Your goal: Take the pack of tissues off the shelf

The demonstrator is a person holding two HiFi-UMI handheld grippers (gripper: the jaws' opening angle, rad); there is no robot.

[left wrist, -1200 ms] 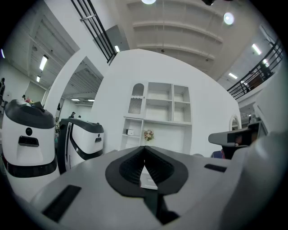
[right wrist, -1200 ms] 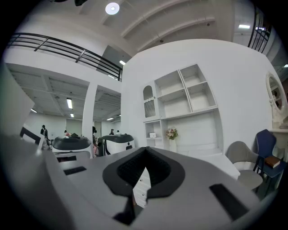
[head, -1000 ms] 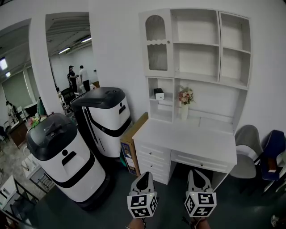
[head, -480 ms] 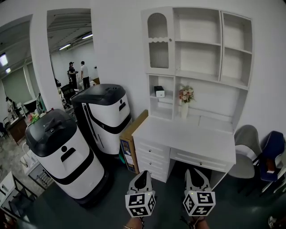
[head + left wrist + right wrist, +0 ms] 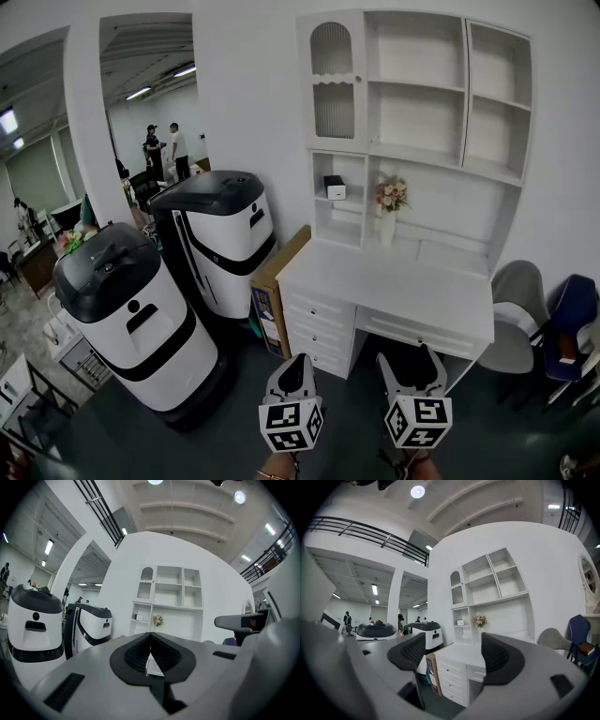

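Down low in front, the left gripper is pinched shut on nothing and the right gripper is opening, empty; their own views show that best. The pack of tissues, small and white with a dark top, sits on the shelf, one cubby left of the flowers.

Pretty bright, even light from the ceiling lamps, white walls a bit washed out, soft shadow under the desk, and heavy fisheye bending with black corners in both gripper views.
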